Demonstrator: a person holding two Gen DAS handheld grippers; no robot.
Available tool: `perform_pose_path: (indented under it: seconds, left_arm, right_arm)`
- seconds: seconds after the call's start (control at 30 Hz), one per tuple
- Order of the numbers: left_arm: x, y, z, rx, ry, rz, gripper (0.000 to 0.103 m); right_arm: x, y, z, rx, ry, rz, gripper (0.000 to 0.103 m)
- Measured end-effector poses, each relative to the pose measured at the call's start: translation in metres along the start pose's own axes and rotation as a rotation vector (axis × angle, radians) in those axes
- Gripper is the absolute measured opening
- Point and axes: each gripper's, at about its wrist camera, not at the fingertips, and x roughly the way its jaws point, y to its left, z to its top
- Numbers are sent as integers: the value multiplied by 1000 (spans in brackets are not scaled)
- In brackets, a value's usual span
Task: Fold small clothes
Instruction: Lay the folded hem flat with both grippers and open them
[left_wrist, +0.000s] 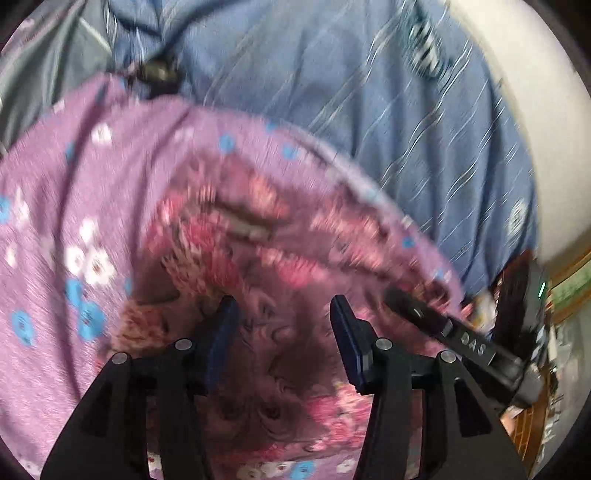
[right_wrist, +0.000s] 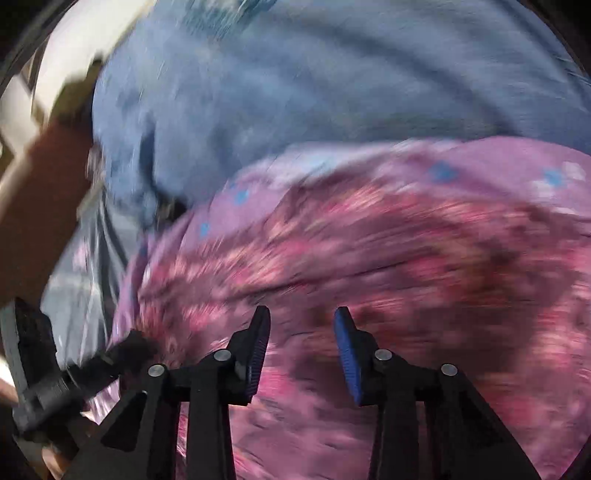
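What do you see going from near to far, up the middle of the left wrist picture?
The left hand-held gripper with its jaws apart → the pink flowery garment → the purple cloth with blue and white flowers → the blue striped sheet.

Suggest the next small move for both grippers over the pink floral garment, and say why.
Probably lower both and close on the fabric. The left gripper and right gripper stand open just above the pink floral garment, which lies rumpled on the purple flowered cloth, pads gripping nothing. Blur hides the edges.
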Motion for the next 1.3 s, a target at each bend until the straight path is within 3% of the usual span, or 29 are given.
perform_pose_path:
  seconds: [0.1, 0.2, 0.23, 0.3, 0.33, 0.43, 0.5, 0.6, 0.73, 0.8, 0.9, 1.03, 1.1, 1.2, 1.3]
  left_arm:
    - [5, 4, 1, 10, -9, 13, 49]
    - [5, 2, 8, 29, -9, 0, 49]
    - [8, 1, 9, 36, -8, -2, 49]
    - [5, 3, 14, 33, -22, -20, 49]
    - [8, 6, 17, 31, -33, -25, 49]
    - [3, 9, 28, 23, -88, -5, 49]
    - [5, 16, 35, -1, -103, -1, 49]
    - [12, 22, 37, -32, -81, 12, 49]
    - [17, 10, 31, 43, -86, 92, 49]
    - [20, 5, 29, 73, -86, 132, 49]
    - [25, 2, 29, 87, -92, 167, 49]
    - [28, 0, 28, 100, -103, 200, 49]
    - [30, -2, 27, 117, -107, 219, 50]
    - [32, -3, 27, 133, -114, 240, 50]
    - [33, -3, 29, 133, -117, 250, 50]
  right_arm:
    - [45, 30, 6, -85, 102, -41, 36]
    - [75, 40, 45, -112, 28, -136, 26]
    - [81, 33, 66, -68, -19, -178, 24]
    - [78, 13, 87, 52, -85, -168, 25]
    - [67, -1, 94, 128, -152, -156, 30]
    - [31, -18, 87, 157, -254, -121, 30]
    - [3, -32, 71, 158, -291, -141, 30]
    - [-42, -71, 42, 217, -318, -161, 30]
    - [-82, -118, 20, 302, -343, -193, 30]
    - [-91, -134, 17, 334, -316, -197, 30]
    - [-85, -142, 10, 305, -239, -192, 30]
    - [-42, -137, 13, 254, -119, -203, 30]
    - [-20, -146, 22, 280, -77, -217, 24]
    - [-10, -167, 46, 312, -146, -218, 21]
    - [-27, -188, 64, 409, -293, -238, 26]
